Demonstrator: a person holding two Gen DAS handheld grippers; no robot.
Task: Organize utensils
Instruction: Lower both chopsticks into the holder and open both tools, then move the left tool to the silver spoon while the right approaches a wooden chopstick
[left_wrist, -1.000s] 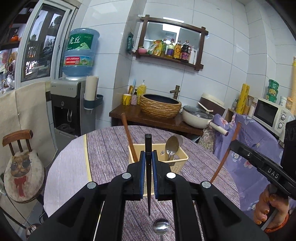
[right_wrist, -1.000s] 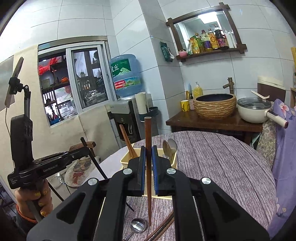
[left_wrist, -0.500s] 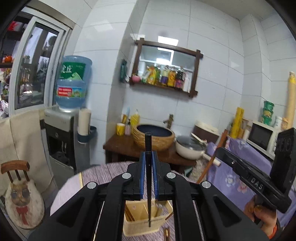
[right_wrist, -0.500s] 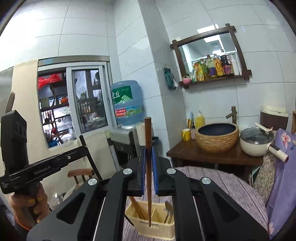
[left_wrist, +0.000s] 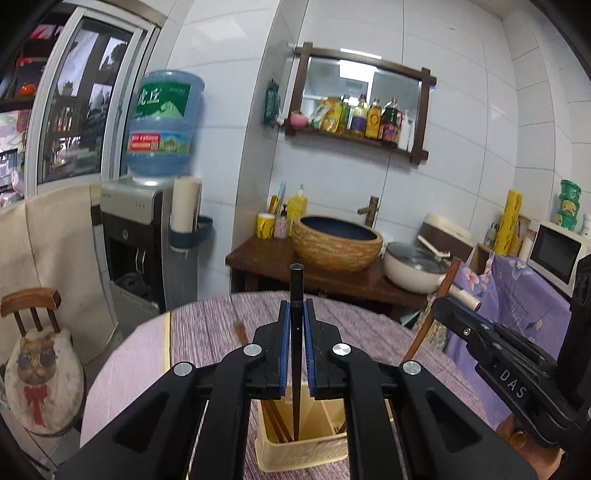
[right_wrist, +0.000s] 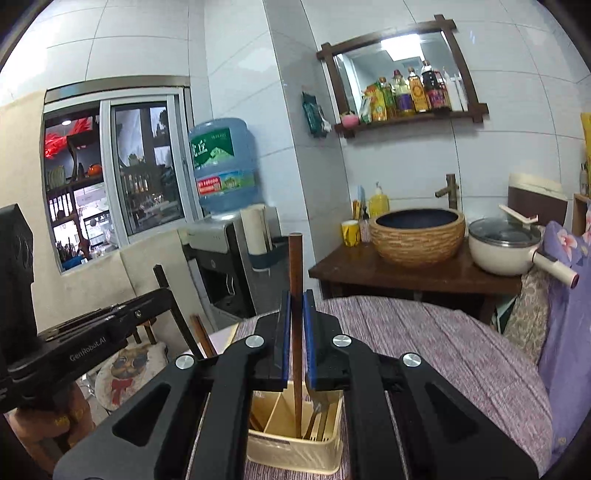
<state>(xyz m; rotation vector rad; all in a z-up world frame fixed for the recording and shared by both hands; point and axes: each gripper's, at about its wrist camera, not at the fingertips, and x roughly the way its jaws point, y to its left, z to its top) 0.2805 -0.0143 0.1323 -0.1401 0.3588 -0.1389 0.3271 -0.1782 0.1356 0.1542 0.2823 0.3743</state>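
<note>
Since the earlier frames both claws are now sitting directly over the cream utensil holder (left_wrist: 295, 448), which was farther off on the purple tabletop (left_wrist: 207, 332). Left claw (left_wrist: 295, 314) is pinching a black chopstick (left_wrist: 295, 369), tip dipping into the holder at 6 o'clock. Right claw (right_wrist: 295, 306) is pinching a brown chopstick (right_wrist: 295, 332), tip inside a compartment. Only the right view is showing the dividers (right_wrist: 275, 413) and a spoon (right_wrist: 319, 404).
</note>
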